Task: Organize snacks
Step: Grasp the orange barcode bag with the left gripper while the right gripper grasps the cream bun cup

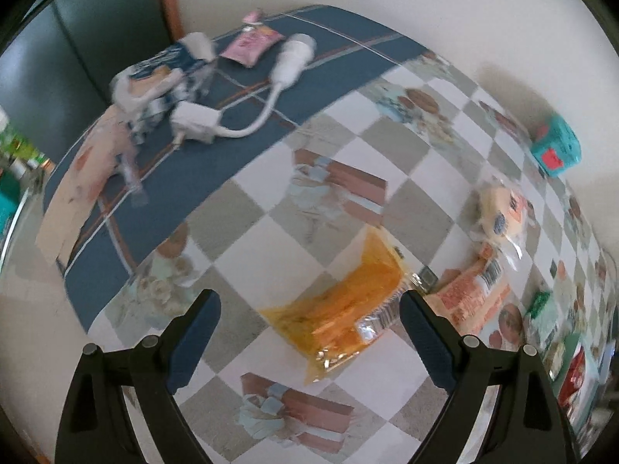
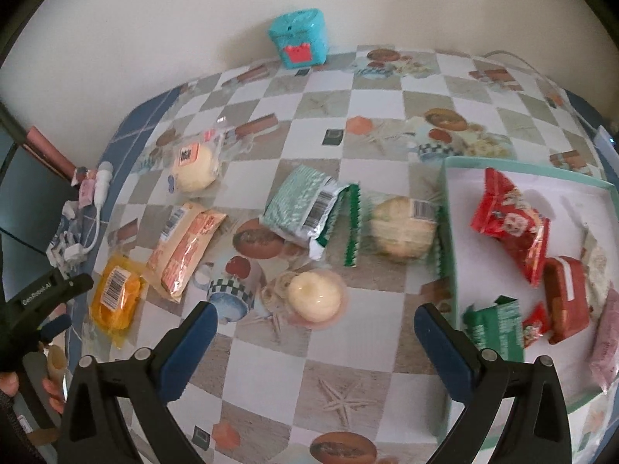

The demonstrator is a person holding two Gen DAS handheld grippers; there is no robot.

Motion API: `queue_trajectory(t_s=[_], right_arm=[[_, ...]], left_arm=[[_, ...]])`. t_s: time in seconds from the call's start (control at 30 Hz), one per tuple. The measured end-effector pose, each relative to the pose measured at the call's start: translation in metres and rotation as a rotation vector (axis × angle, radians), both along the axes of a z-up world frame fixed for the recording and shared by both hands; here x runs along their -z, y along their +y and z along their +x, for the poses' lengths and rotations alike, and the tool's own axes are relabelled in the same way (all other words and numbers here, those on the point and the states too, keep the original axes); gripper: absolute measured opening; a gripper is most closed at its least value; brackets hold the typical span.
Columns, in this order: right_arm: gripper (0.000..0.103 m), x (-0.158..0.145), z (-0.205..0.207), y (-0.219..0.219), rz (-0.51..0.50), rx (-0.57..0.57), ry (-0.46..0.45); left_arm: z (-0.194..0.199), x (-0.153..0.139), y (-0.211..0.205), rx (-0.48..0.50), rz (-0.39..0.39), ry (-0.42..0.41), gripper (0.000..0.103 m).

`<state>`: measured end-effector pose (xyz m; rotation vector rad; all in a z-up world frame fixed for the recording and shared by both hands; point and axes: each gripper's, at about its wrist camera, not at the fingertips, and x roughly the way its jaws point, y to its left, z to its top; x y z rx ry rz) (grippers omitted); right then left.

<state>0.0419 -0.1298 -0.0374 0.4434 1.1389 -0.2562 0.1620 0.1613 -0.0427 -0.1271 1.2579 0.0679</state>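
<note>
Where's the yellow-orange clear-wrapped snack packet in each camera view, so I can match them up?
Left wrist view: the yellow-orange clear-wrapped snack packet lies low centre, between the open left gripper's fingers.
Right wrist view: same packet at lower left, by the table edge.
Shared landmark: the teal box with a red patch against the wall.

light: soft, even | blur: slight motion smear | edges: fisheye-warped, dark corners

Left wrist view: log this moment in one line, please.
left tool: open, above orange snack packet | right tool: open, empty, over table | tray: holds several snacks
</note>
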Motion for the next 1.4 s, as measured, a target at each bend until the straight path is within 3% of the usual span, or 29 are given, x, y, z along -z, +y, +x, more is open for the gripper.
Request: queue_trajectory(t_s=[0.37, 0.53, 0.67, 0.87, 1.07, 1.13, 1.4], right_arm=[[0.092, 0.028, 0.02, 0.007, 0.019, -0.015, 0.071], [0.085, 0.039, 0.028, 0.01, 0.017, -0.026, 0.094], [0.074, 0.044, 0.032, 0.01, 0.012, -0.028, 0.101], [0.05, 0.05, 0.037, 0.009, -0.003, -0.023, 0.113], [0.04, 0.05, 0.035, 0.01, -0.011, -0.025, 0.111], [0.04, 0.05, 0.035, 0.009, -0.01, -0.028, 0.11], [0.039, 0.045, 0.029, 0.01, -0.018, -0.031, 0.109]], left_arm=[[0.011, 0.022, -0.032, 0.185, 0.142, 0.019, 0.094], [0.016, 0.034, -0.035, 0.22, 0.143, 0.025, 0.094], [0.019, 0.041, -0.038, 0.241, 0.167, 0.018, 0.094], [0.023, 0.046, -0.037, 0.23, 0.138, 0.022, 0.093], [0.019, 0.047, -0.042, 0.244, 0.132, 0.021, 0.062], [0.019, 0.048, -0.045, 0.254, 0.134, 0.023, 0.044], [0.016, 0.043, -0.041, 0.235, 0.127, 0.022, 0.042]])
